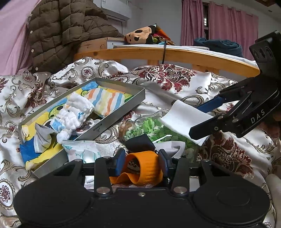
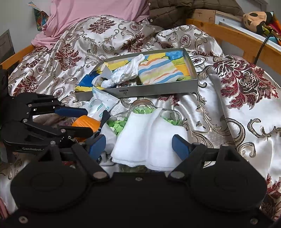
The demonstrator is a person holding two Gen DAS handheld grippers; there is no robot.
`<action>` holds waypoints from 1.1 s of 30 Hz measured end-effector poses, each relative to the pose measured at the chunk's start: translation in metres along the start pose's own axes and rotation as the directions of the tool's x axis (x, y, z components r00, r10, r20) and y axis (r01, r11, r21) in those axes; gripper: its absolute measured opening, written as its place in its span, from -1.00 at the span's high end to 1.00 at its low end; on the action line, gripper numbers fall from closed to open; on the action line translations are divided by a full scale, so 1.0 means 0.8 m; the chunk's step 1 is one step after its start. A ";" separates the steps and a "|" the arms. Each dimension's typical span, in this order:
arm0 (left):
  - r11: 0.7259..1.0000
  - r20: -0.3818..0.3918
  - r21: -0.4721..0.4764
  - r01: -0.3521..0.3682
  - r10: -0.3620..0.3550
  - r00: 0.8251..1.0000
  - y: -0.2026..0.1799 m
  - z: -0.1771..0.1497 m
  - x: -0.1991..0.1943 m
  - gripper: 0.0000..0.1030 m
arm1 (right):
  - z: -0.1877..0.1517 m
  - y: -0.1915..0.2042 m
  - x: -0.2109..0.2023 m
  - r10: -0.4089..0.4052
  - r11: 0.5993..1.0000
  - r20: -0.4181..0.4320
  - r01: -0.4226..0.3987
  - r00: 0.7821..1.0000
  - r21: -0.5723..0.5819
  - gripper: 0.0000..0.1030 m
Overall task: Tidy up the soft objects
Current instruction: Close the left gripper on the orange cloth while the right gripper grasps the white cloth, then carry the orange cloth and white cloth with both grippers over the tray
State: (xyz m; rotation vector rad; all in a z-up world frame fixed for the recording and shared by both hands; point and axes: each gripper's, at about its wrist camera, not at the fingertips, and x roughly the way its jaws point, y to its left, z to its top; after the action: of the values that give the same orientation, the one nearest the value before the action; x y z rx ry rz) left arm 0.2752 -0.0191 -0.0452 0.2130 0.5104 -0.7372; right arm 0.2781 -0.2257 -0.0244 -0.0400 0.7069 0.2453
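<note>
A grey metal tray (image 1: 138, 98) (image 2: 192, 84) lies on the bed and holds a striped cloth (image 1: 105, 101) (image 2: 158, 71), a white knotted cloth (image 1: 73, 115) (image 2: 126, 73) and a face mask (image 1: 41, 138). My left gripper (image 1: 143, 162) (image 2: 86, 121) has its blue pads against both sides of an orange strap (image 1: 145, 168) (image 2: 86, 122). My right gripper (image 2: 139, 145) (image 1: 202, 119) is open around a folded white towel (image 2: 149, 140) (image 1: 184, 119), which lies on a glass jar of green bits (image 1: 149, 129) (image 2: 119, 122).
A printed packet (image 1: 82, 150) (image 2: 100, 103) lies by the tray's near corner. The patterned satin quilt (image 2: 228, 105) covers the bed. A wooden bed rail (image 1: 175, 56), a brown jacket (image 1: 61, 31), a plush toy (image 1: 140, 35) and a pink sheet (image 2: 87, 14) are behind.
</note>
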 end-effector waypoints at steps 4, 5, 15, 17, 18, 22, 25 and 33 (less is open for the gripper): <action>1.000 0.000 0.000 -0.001 0.001 1.000 -0.001 0.000 0.000 0.24 | 0.000 0.001 0.000 0.000 1.000 -0.001 0.000 1.000 -0.002 -0.47; 1.000 0.001 0.000 -0.002 0.002 1.000 -0.001 0.000 -0.001 0.27 | -0.001 0.001 0.000 0.000 1.000 -0.002 0.000 1.000 -0.003 -0.47; 1.000 0.007 0.016 -0.016 0.016 1.000 -0.003 0.000 -0.002 0.54 | -0.002 0.002 0.001 -0.001 1.000 -0.011 0.001 1.000 -0.004 -0.45; 0.999 0.011 0.021 -0.028 0.028 1.000 -0.004 0.000 -0.002 0.57 | -0.002 0.001 0.002 -0.001 1.000 -0.013 0.001 1.000 -0.005 -0.45; 0.999 0.012 0.025 -0.032 0.032 0.999 -0.005 0.000 -0.001 0.57 | -0.002 0.001 0.002 -0.002 1.000 -0.012 0.002 1.000 -0.005 -0.45; 0.998 0.015 0.034 -0.049 0.048 0.999 -0.007 0.000 -0.002 0.60 | -0.002 0.001 0.002 -0.005 1.000 -0.009 0.005 1.000 -0.006 -0.40; 0.998 0.016 0.031 -0.061 0.060 0.998 -0.008 0.002 -0.005 0.61 | -0.002 -0.003 0.002 -0.028 1.000 -0.001 0.028 1.000 0.000 0.07; 0.996 0.038 0.021 -0.086 0.085 0.996 -0.013 0.009 -0.017 0.61 | -0.004 -0.007 0.001 -0.061 0.998 0.002 0.061 0.998 0.029 0.88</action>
State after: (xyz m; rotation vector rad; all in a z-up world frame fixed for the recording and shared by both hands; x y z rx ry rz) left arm 0.2623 -0.0213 -0.0325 0.2406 0.4554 -0.6621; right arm 0.2778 -0.2313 -0.0274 -0.0338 0.7051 0.1763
